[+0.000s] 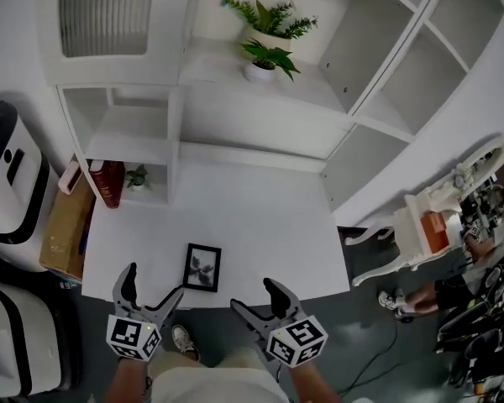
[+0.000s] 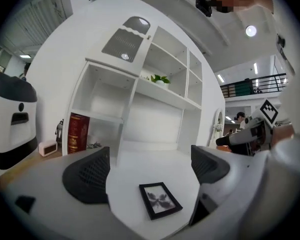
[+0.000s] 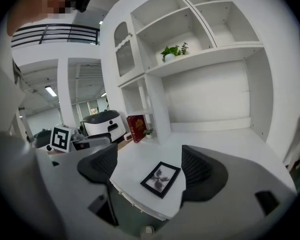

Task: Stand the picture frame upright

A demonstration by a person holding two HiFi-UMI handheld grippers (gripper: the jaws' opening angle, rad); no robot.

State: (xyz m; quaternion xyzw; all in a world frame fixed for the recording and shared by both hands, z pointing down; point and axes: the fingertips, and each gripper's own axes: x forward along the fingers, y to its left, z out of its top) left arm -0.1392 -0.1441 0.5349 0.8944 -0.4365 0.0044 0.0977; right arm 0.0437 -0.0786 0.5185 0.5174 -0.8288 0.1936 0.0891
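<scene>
My left tongs (image 1: 154, 282) and right tongs (image 1: 252, 295) are spread, empty; I should pinch the flat-lying picture frame (image 1: 202, 267) by opposite edges and tilt it slowly.

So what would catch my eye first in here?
Probably the small black picture frame lying flat near the front edge of the white desk. Just short of it hover the left gripper and right gripper, both open and empty. Higher up, green potted plants stand out on the white shelves.
</scene>
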